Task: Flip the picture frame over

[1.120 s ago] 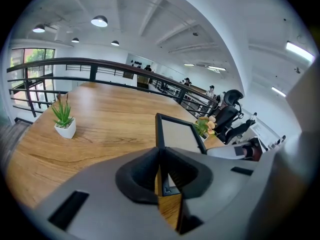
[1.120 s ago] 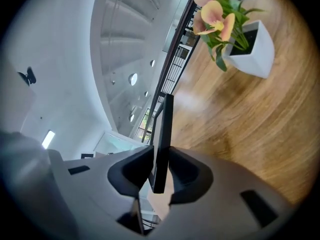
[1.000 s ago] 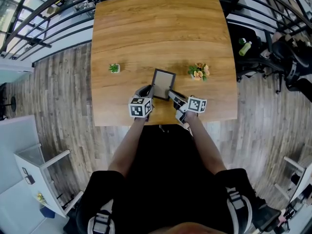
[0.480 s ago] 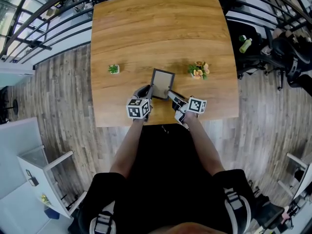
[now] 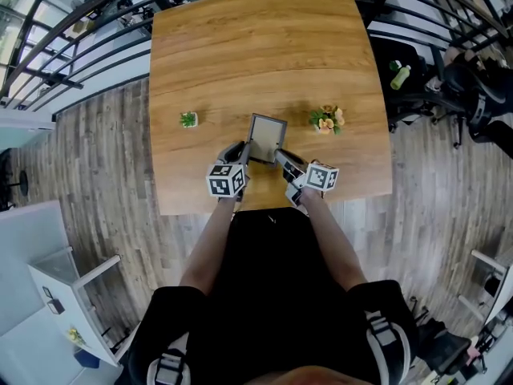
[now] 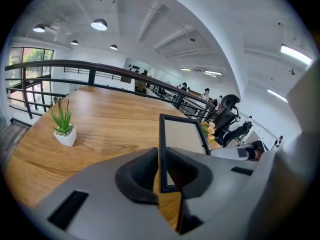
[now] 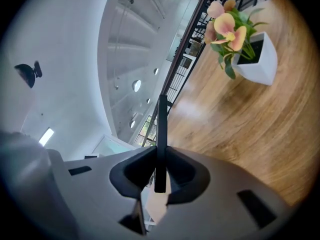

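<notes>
Head view: we see the frame [image 5: 267, 139] over the near half of the table [image 5: 264, 46]. It sits between a plant [image 5: 188, 119] on the left and a flower pot [image 5: 327, 119] on the right. Both stand apart from it, and nothing blocks either gripper.

The left gripper [image 5: 241, 151] has its fingers [image 6: 137, 171] pressed together on the frame's near left edge. The right gripper [image 5: 283, 159] has just been closing, and its fingers [image 7: 134, 173] now clamp the near right edge, seen end-on in the right gripper view.

The frame appears tilted up off the wood. We cannot confirm whether its far edge touches the table.
</notes>
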A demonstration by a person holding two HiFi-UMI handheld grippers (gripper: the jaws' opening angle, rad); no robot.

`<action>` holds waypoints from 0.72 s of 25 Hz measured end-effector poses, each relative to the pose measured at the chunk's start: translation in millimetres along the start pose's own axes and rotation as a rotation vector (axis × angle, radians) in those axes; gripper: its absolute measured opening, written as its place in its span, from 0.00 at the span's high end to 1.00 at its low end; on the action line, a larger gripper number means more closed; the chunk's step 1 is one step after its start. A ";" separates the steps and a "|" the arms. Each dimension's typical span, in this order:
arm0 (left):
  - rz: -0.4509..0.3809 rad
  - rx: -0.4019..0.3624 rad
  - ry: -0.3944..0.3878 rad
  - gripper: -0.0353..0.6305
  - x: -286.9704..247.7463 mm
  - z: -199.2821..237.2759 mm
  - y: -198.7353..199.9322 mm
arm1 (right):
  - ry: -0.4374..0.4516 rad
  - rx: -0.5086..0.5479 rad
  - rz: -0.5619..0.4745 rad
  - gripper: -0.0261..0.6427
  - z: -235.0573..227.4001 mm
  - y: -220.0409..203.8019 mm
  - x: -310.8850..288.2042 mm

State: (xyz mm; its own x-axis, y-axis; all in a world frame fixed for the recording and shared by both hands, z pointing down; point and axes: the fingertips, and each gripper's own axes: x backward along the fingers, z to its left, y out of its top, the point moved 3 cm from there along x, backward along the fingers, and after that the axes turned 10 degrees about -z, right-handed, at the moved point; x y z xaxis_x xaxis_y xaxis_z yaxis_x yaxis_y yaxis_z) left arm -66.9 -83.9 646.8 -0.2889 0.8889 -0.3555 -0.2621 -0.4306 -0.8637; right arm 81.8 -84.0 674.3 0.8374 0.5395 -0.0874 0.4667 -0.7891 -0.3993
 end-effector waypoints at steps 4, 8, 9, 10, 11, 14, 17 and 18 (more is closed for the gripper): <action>-0.022 0.013 -0.003 0.86 3.9 10.4 11.5 | -0.020 -0.008 -0.019 0.86 -2.9 -1.7 -3.3; -0.033 0.066 -0.022 0.86 2.9 11.9 18.7 | -0.064 0.047 -0.034 0.86 2.0 -3.3 -6.3; -0.037 0.070 -0.035 0.86 2.0 9.2 22.6 | -0.077 0.064 -0.038 0.86 3.6 -5.1 -7.6; -0.042 0.064 -0.050 0.86 1.4 5.7 26.9 | -0.088 0.083 -0.043 0.86 6.1 -6.7 -9.2; -0.046 0.056 -0.066 0.85 0.9 1.9 31.4 | -0.097 0.102 -0.047 0.86 8.9 -8.0 -11.0; -0.059 0.037 -0.115 0.84 -1.6 -9.7 43.0 | -0.123 0.160 -0.050 0.86 14.1 -11.7 -15.7; -0.054 0.053 -0.170 0.79 -3.8 -21.4 45.4 | -0.142 0.217 -0.036 0.86 16.4 -19.7 -18.5; -0.049 0.066 -0.188 0.79 -4.2 -25.3 44.4 | -0.148 0.235 -0.028 0.86 17.4 -23.2 -19.1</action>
State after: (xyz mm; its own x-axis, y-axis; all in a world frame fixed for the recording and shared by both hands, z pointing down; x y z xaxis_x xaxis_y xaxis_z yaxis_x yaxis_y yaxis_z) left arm -54.0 -102.7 600.9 -0.4391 0.8671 -0.2353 -0.3379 -0.4020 -0.8510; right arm 50.0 -70.8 669.3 0.7664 0.6110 -0.1982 0.3961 -0.6924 -0.6030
